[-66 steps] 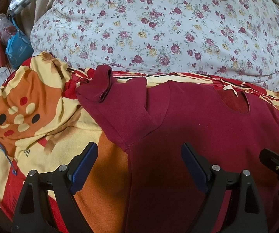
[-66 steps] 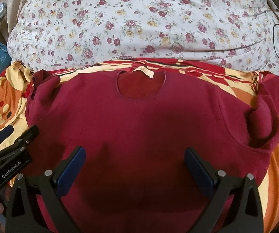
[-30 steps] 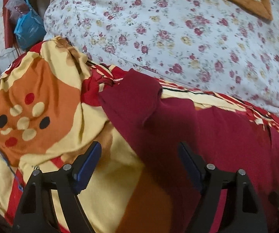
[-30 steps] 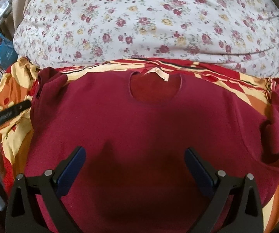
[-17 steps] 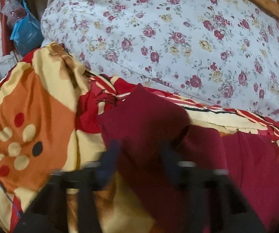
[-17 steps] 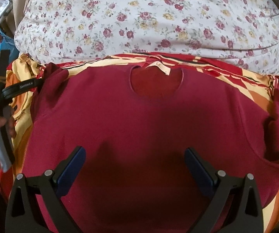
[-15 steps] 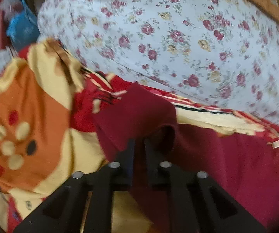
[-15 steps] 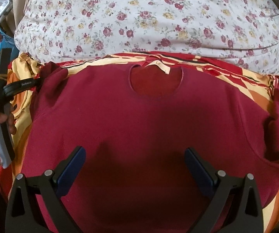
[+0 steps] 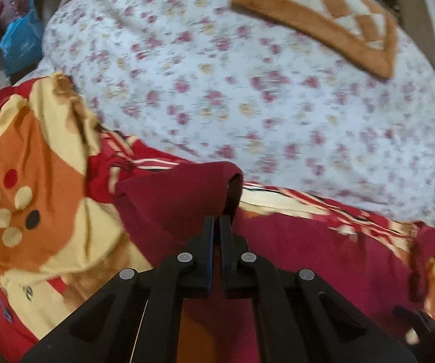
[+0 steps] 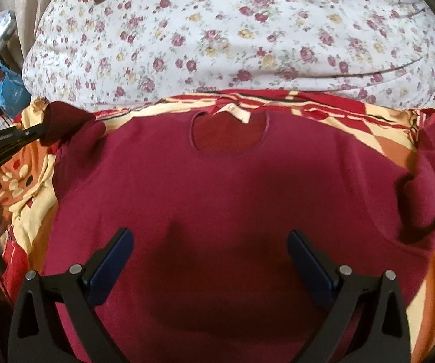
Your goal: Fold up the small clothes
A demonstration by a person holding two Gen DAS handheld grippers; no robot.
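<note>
Bedroom: floral duvet (image 10: 247, 30), patterned blanket (image 9: 35, 163)

Left wrist view: low, close over the maroon shirt (image 9: 308, 248) sleeve, facing the floral pillow (image 9: 247, 90). Right wrist view: higher above shirt body (image 10: 217, 196), same heading. Shared: sleeve, pillow, patterned blanket (image 10: 26, 187).

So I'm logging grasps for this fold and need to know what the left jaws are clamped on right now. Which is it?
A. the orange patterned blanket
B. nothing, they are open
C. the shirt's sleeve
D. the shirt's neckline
C. In the left wrist view the left gripper has its jaws shut on the maroon sleeve of the shirt, and the right wrist view shows it at that sleeve, away from the neckline.
</note>
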